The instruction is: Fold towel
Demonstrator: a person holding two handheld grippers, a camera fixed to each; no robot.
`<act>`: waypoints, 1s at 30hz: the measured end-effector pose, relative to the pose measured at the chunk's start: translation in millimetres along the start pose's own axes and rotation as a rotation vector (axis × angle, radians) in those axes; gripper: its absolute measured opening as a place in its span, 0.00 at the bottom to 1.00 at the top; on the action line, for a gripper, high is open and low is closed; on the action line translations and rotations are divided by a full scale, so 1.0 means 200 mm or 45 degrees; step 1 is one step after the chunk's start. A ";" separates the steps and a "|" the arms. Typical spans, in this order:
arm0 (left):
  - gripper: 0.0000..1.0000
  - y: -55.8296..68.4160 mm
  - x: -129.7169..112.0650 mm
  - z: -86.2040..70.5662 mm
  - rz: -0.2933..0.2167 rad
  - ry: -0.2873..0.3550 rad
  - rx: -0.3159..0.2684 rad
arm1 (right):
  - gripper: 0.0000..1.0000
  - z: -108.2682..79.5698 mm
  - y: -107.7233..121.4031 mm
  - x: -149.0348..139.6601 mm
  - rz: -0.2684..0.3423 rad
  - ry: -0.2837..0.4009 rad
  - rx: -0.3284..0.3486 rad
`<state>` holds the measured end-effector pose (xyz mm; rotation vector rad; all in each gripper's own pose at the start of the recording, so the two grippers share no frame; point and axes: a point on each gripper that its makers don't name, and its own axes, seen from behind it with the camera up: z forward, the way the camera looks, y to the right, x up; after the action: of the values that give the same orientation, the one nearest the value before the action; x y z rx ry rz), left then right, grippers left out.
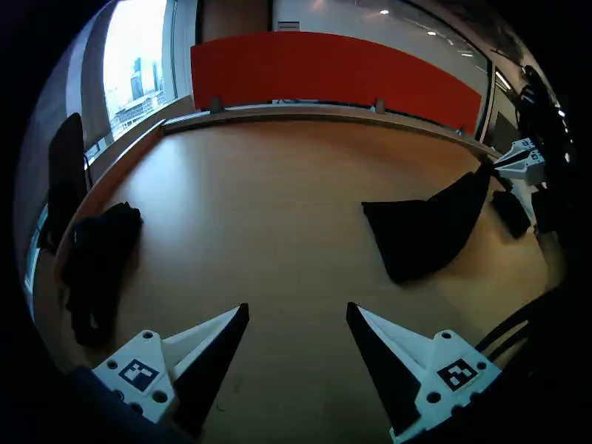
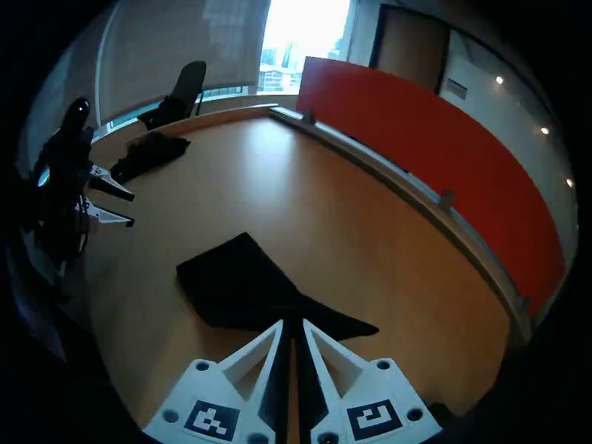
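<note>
Office desk [image 1: 296, 222] with red divider [image 1: 325, 74]

Left gripper [image 1: 297, 306]: white triangular jaws w/ black inner faces, one b/w square tag per jaw, round screw holes around tags (dark inside), thin black cables [image 1: 507, 333] on its right side. Right gripper [image 2: 292, 323]: same white/black build, tags, screw holes.

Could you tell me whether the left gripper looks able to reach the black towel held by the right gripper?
Probably yes: the left gripper is open, and only bare table lies between it and the towel.
</note>
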<state>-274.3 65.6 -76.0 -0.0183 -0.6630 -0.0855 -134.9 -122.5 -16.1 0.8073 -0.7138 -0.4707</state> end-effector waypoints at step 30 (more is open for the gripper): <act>0.98 -0.10 -0.16 -0.17 -0.073 0.036 0.063 | 0.04 0.39 -0.51 0.24 -0.266 -0.089 0.329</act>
<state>-280.1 46.1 -122.7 0.0496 -0.6375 -0.1241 -170.5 -253.3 -40.2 1.1190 -0.7684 -0.6050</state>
